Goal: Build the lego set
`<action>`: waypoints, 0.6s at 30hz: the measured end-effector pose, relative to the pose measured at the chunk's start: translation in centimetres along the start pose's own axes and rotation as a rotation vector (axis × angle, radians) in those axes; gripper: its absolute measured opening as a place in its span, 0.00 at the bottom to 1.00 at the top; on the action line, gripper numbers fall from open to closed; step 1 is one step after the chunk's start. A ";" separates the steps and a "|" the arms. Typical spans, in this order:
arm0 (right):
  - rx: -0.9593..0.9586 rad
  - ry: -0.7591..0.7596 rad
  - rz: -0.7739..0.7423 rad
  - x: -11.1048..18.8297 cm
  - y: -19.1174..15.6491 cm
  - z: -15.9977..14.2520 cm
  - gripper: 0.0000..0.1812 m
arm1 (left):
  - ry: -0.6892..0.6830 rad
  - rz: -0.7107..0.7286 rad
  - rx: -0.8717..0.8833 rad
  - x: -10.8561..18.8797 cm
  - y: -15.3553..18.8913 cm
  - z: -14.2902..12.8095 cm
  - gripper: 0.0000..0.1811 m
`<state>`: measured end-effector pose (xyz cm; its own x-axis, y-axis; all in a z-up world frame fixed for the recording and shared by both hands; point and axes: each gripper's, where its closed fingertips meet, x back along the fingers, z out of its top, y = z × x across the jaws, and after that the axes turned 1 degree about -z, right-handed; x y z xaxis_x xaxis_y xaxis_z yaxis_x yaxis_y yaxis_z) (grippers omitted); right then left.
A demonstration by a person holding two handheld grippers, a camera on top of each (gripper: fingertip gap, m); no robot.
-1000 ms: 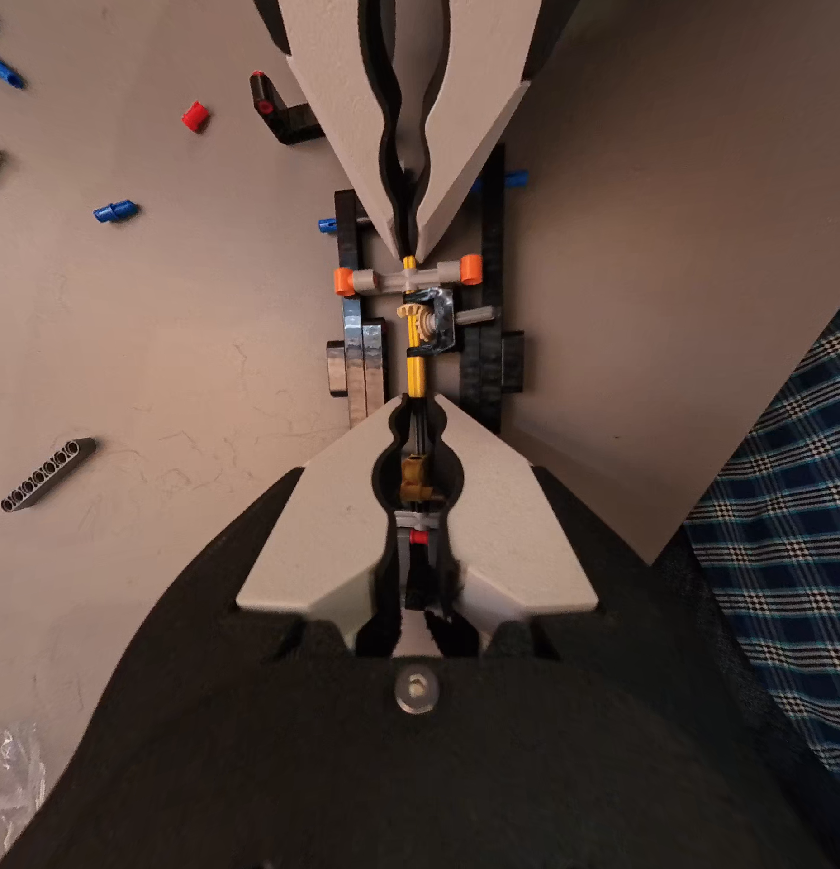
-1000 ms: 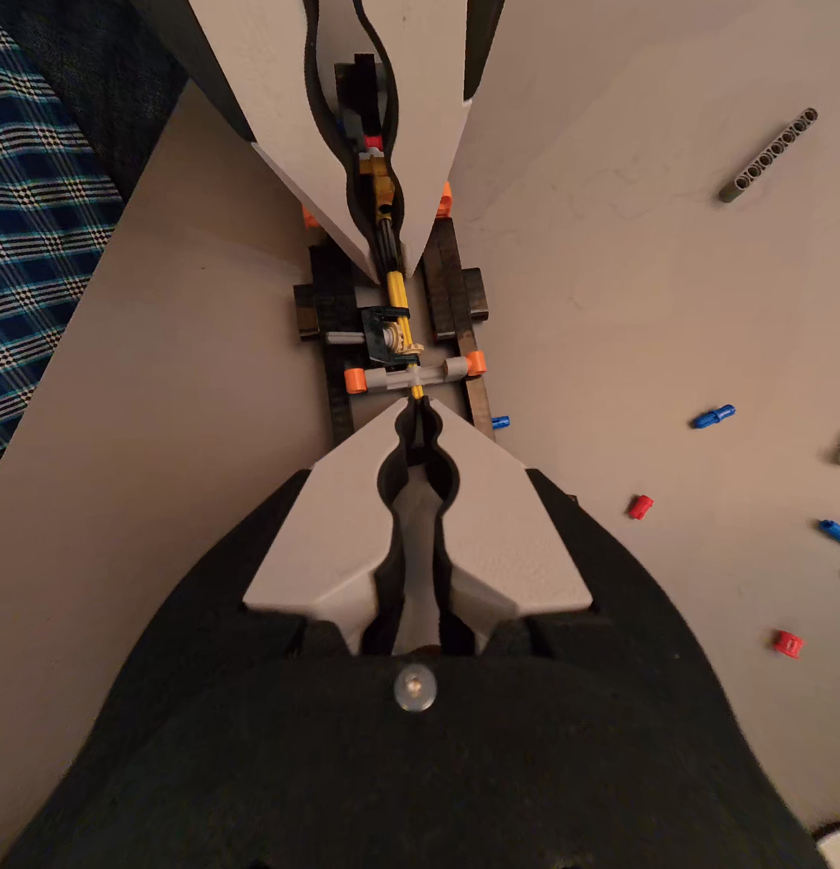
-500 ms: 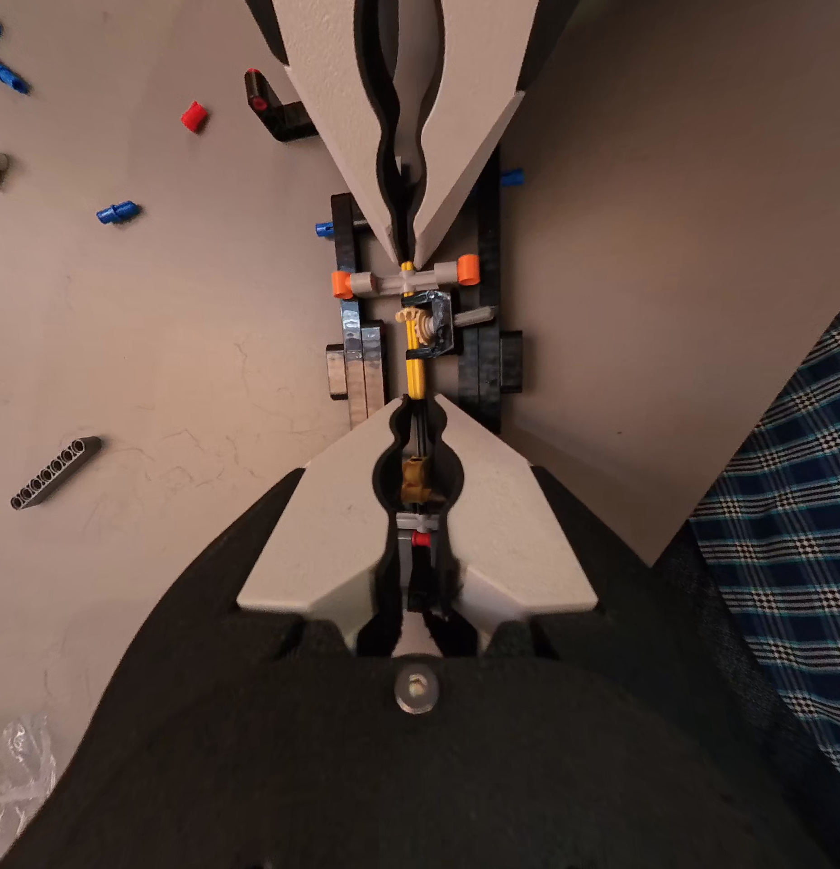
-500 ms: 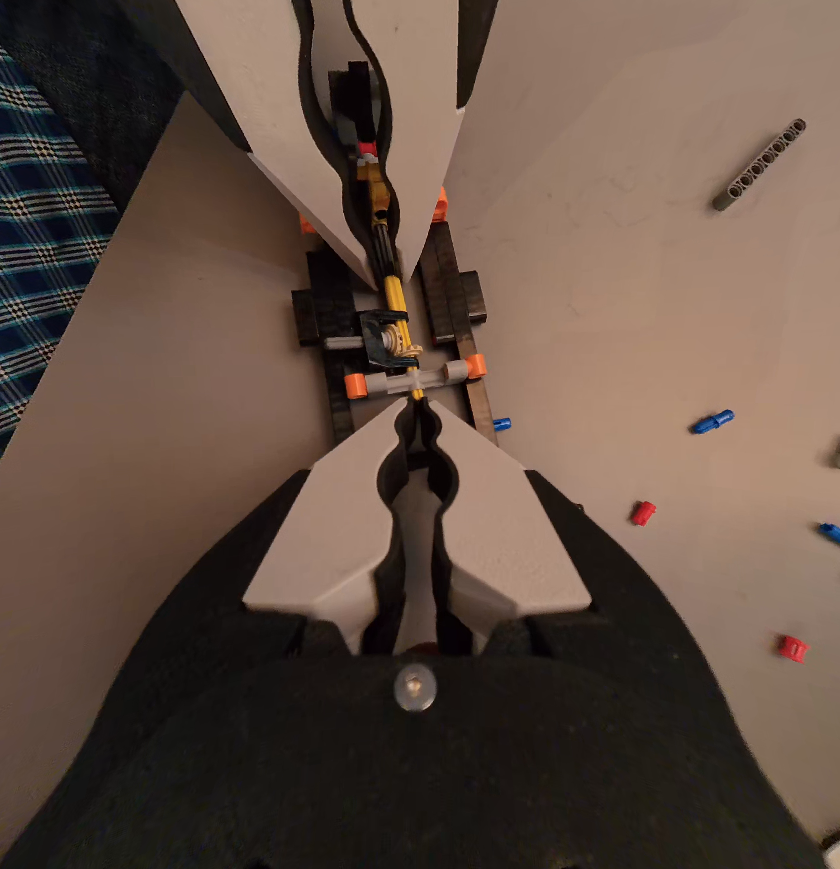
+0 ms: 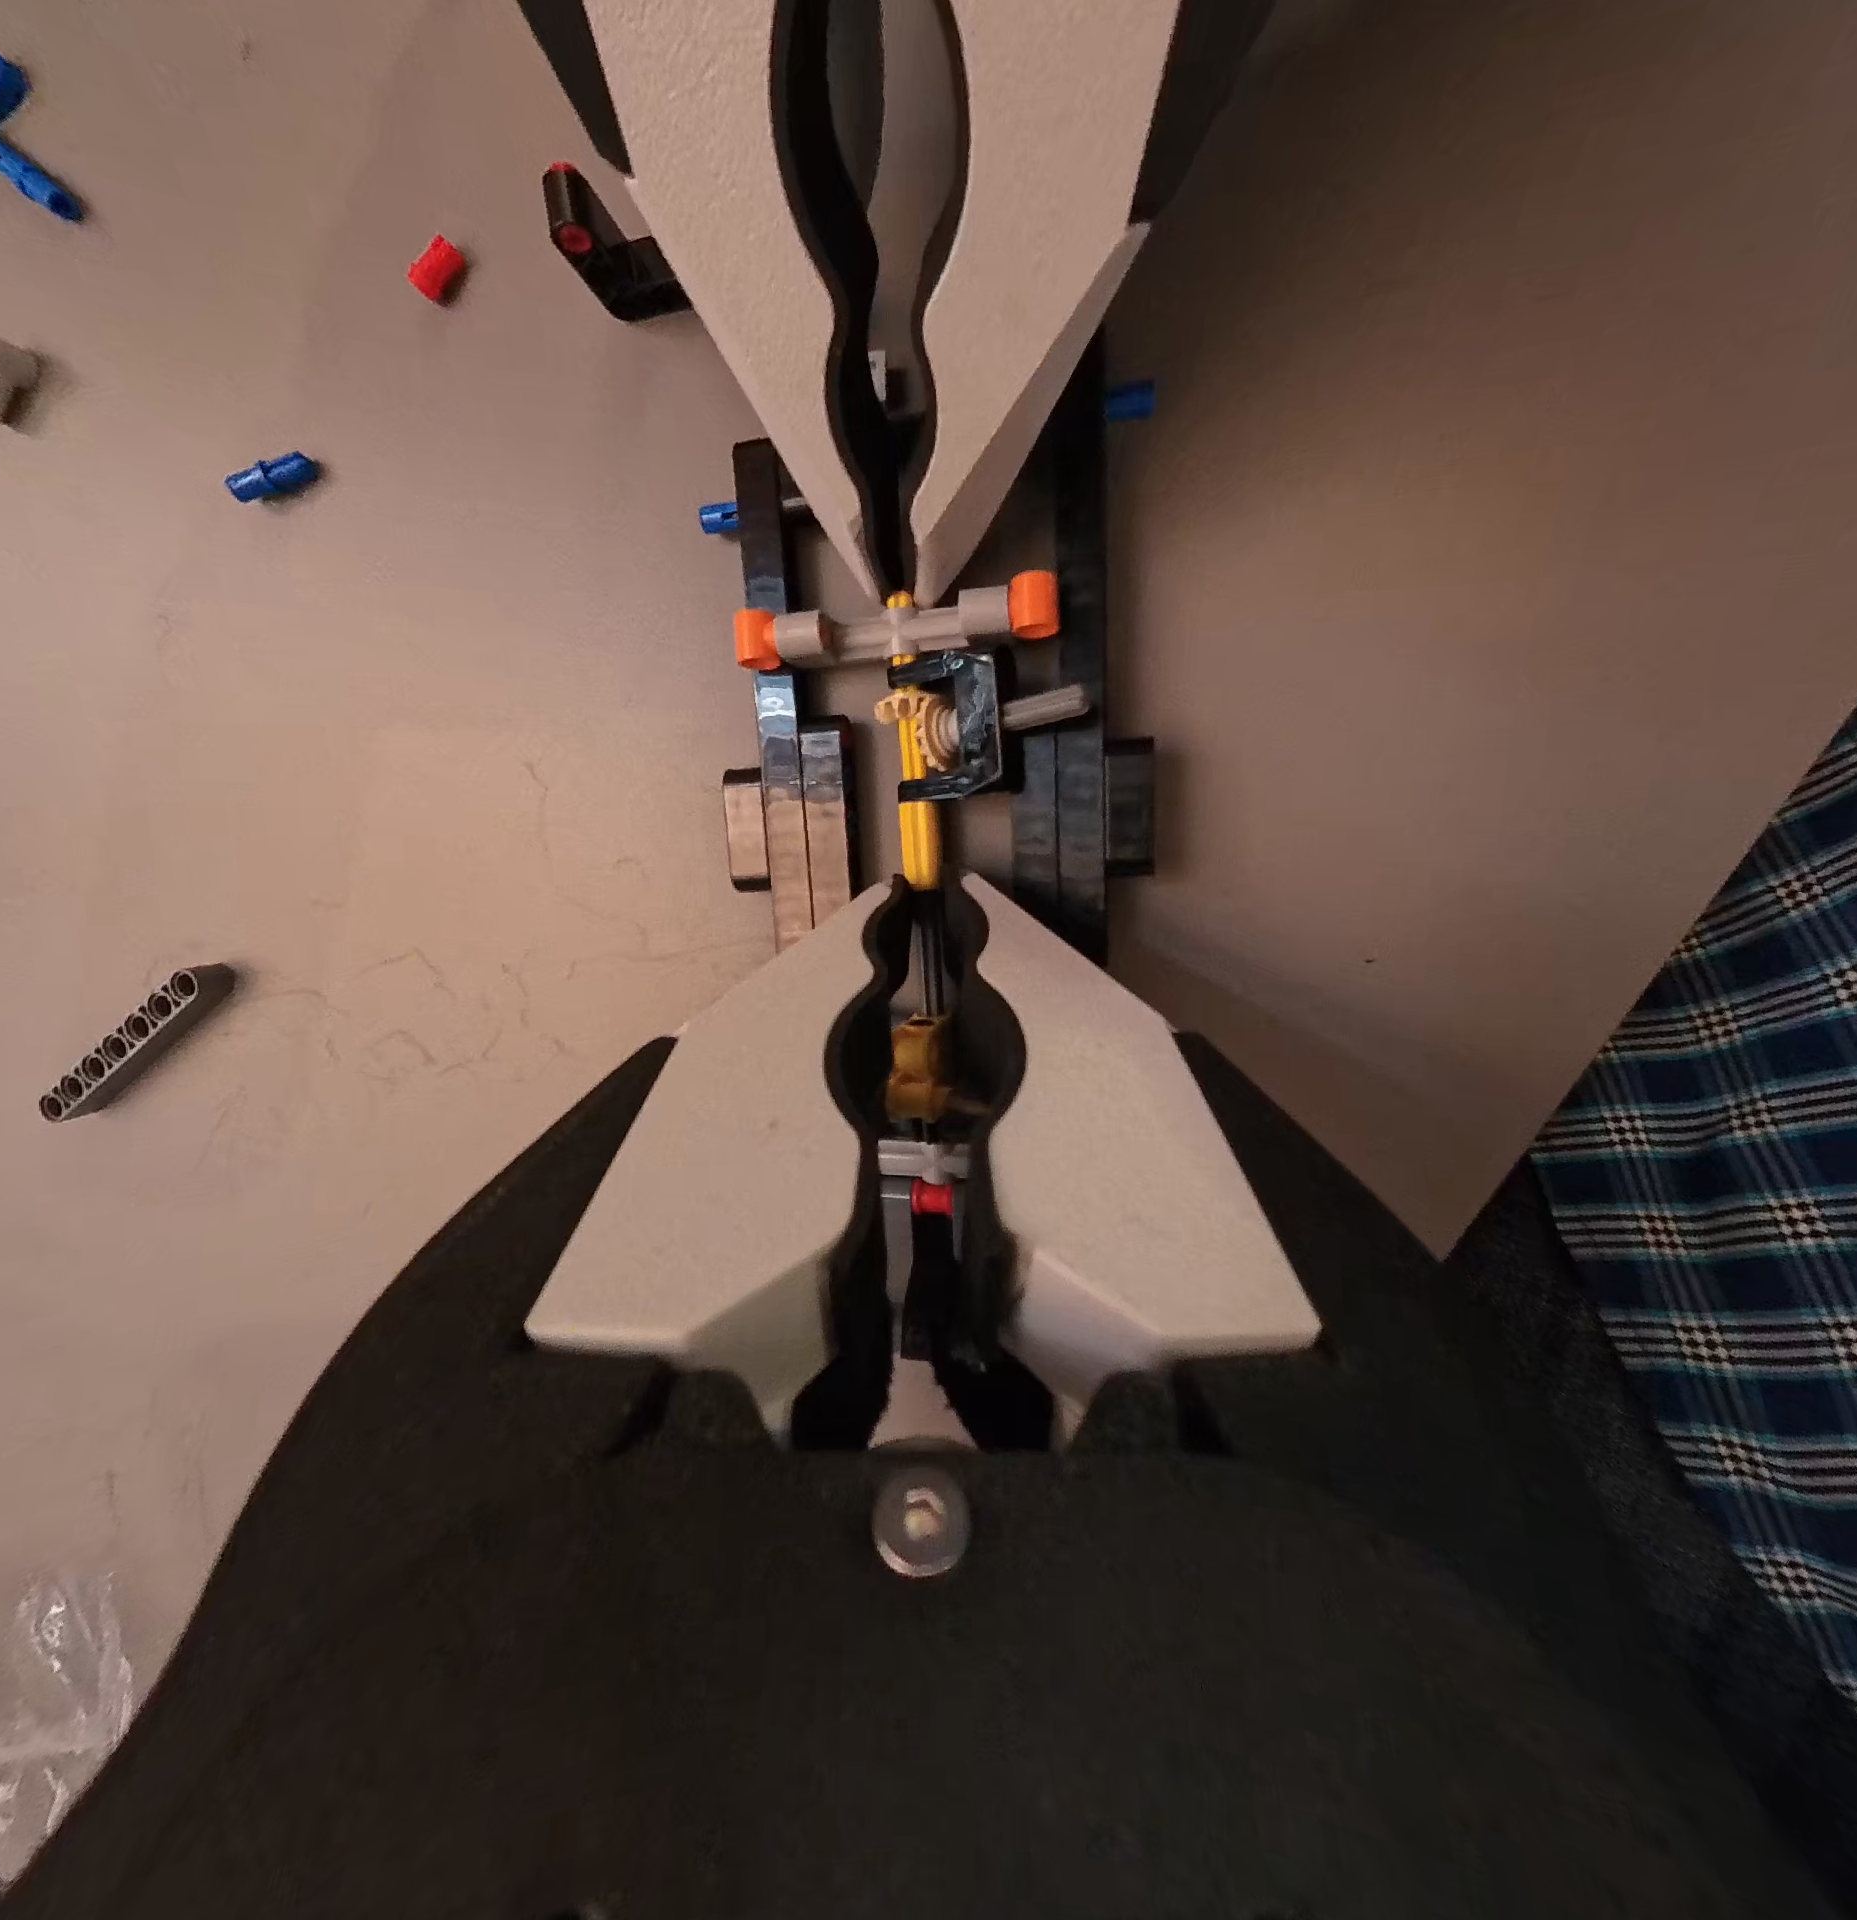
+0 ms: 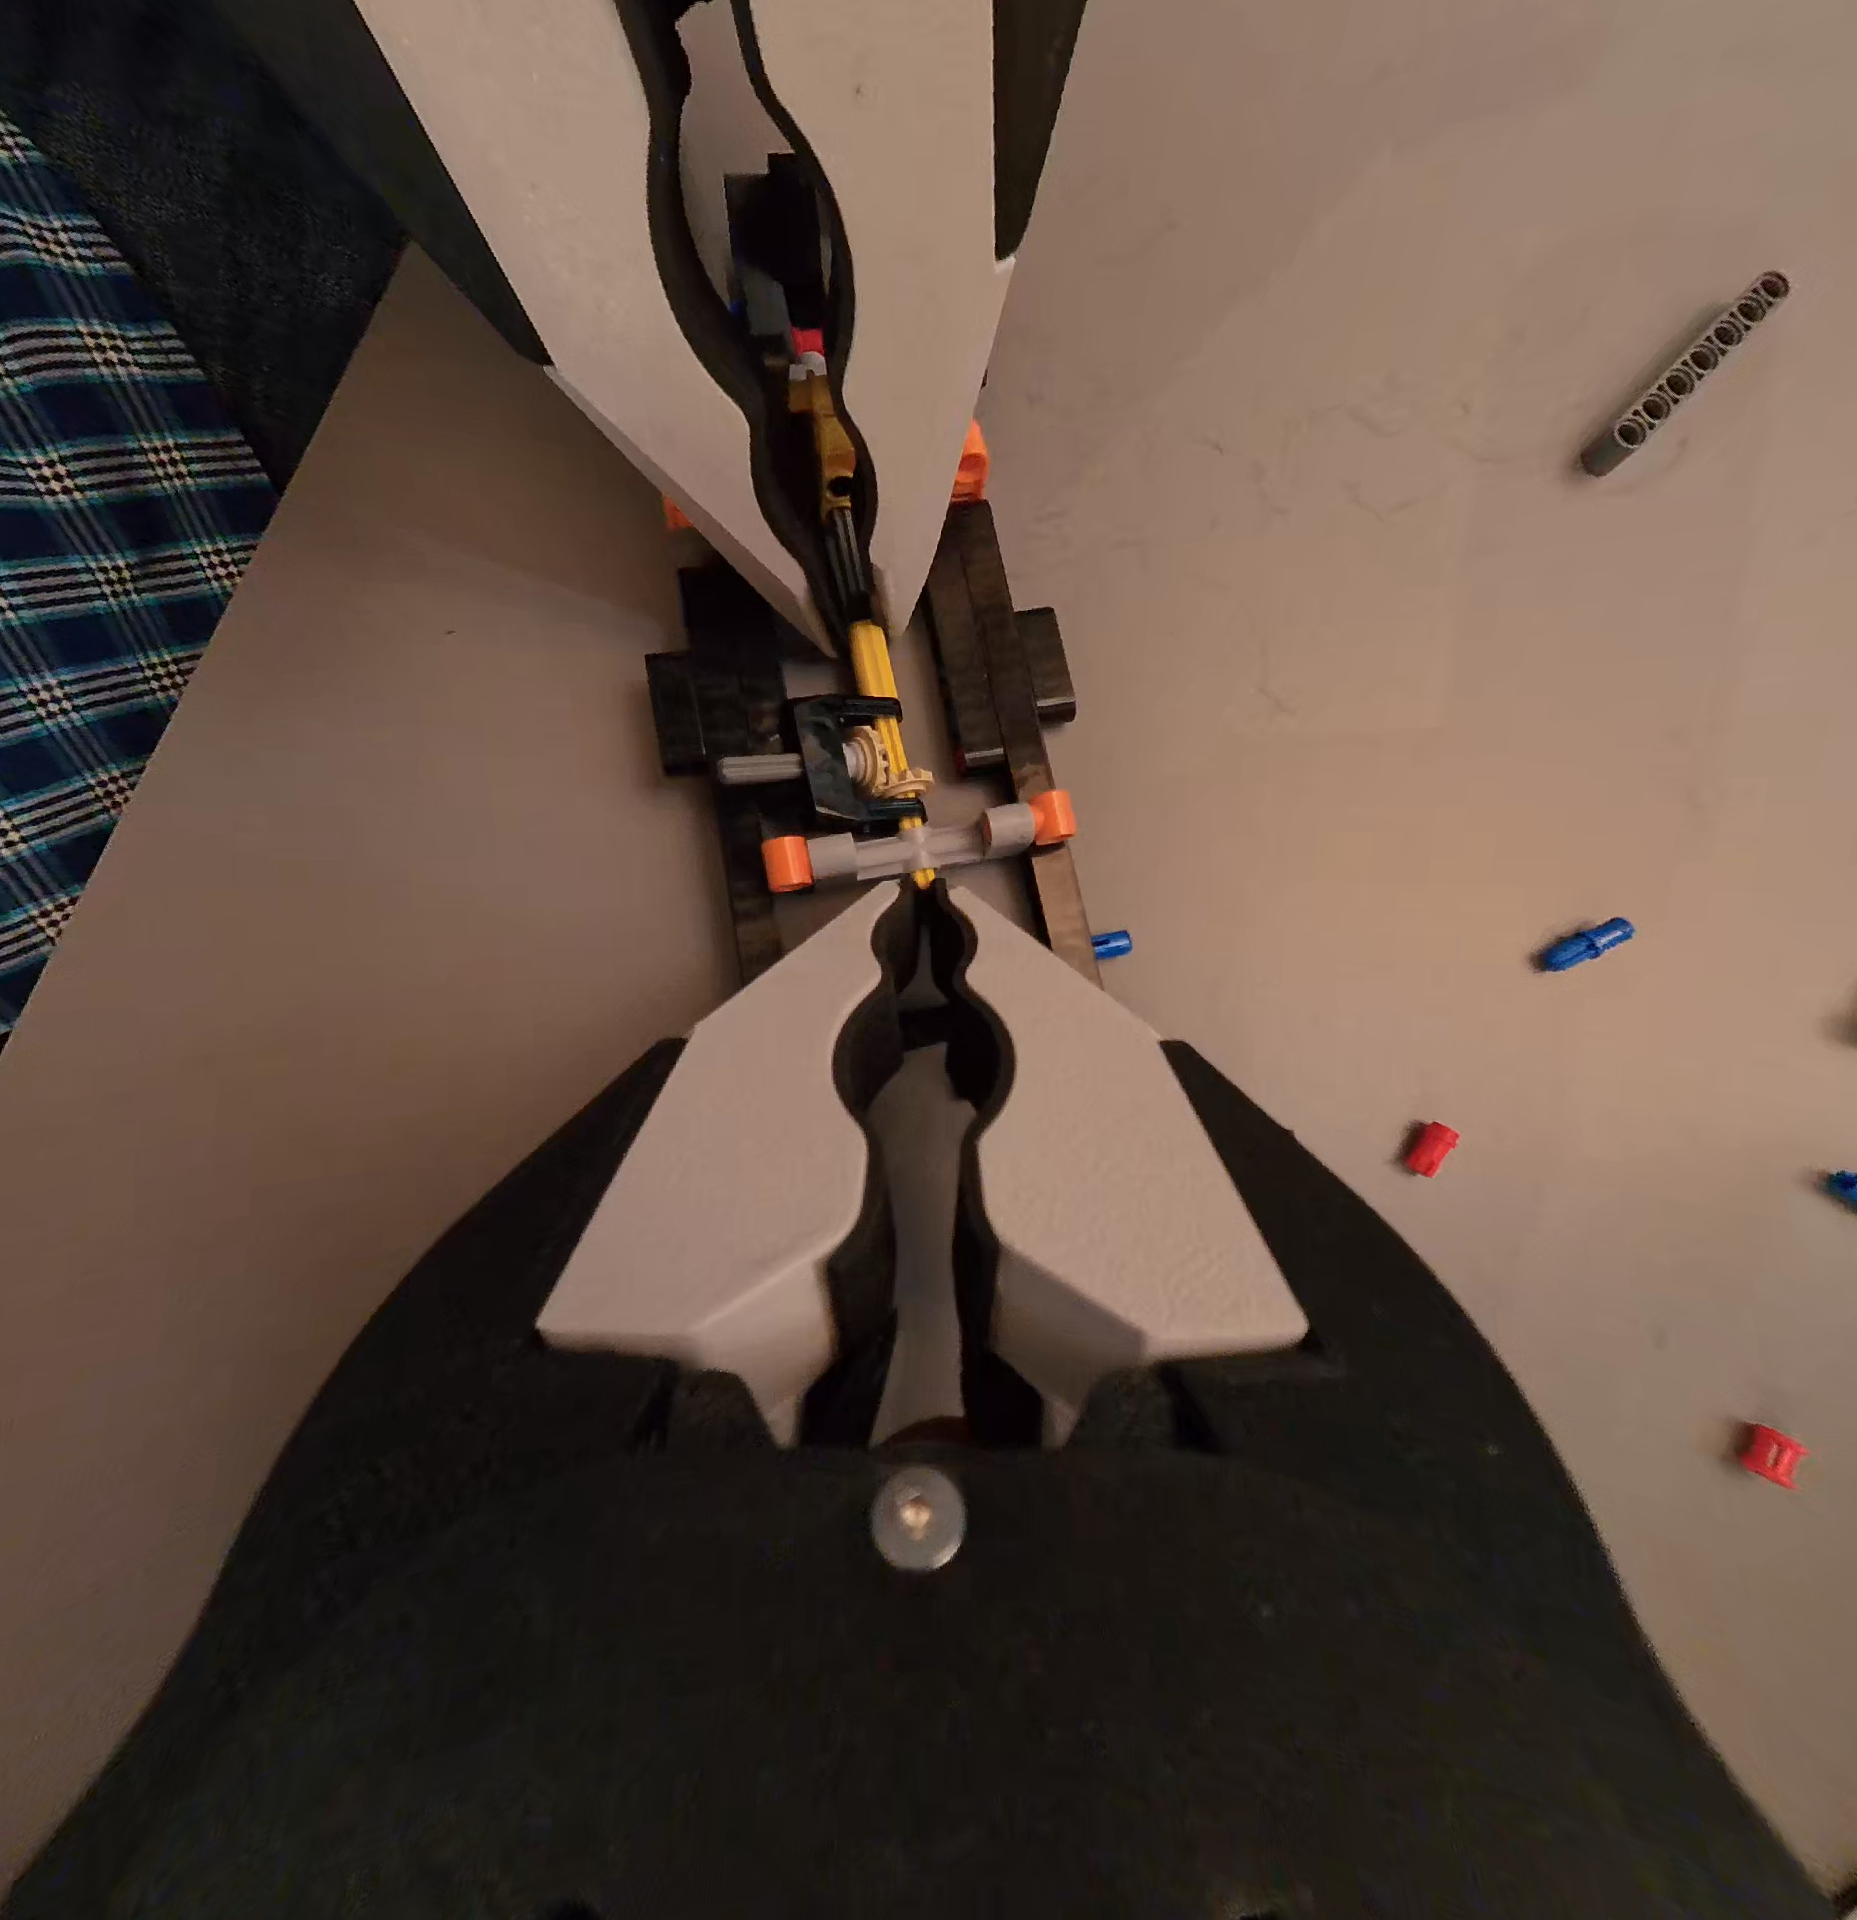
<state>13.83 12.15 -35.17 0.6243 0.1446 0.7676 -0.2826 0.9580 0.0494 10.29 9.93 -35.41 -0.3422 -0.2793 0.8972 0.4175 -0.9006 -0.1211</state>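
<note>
Left gripper (image 5: 922,894) pinched on the axle (image 5: 919,821), steadying the frame (image 5: 1075,790) on the table (image 5: 384,727); right gripper (image 6: 919,899) nipped, seemingly, on the axle's tip to seat it.

Right gripper (image 6: 919,894) jaws eased slightly apart at yellow axle (image 6: 874,665) tip

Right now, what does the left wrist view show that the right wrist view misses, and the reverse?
Only the left wrist view shows the clear plastic bag and the loose black angled piece. Only the right wrist view shows a second red bush near its right edge. Both show the yellow axle of the black frame, with the left tool and right tool closed at opposite ends, plus the grey beam.
</note>
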 end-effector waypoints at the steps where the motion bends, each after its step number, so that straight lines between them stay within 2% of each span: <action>1: 0.001 0.000 -0.001 0.0 0.0 0.0 0.00 | 0.002 0.000 0.002 0.0 0.0 0.0 0.01; 18: -0.011 -0.008 0.009 -0.2 0.1 0.2 0.00 | 0.011 0.014 0.004 0.1 -0.2 -0.2 0.01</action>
<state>13.55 12.18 -35.21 0.6159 0.1512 0.7732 -0.2804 0.9592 0.0357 10.04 9.99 -35.37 -0.3453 -0.2955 0.8908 0.4254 -0.8953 -0.1321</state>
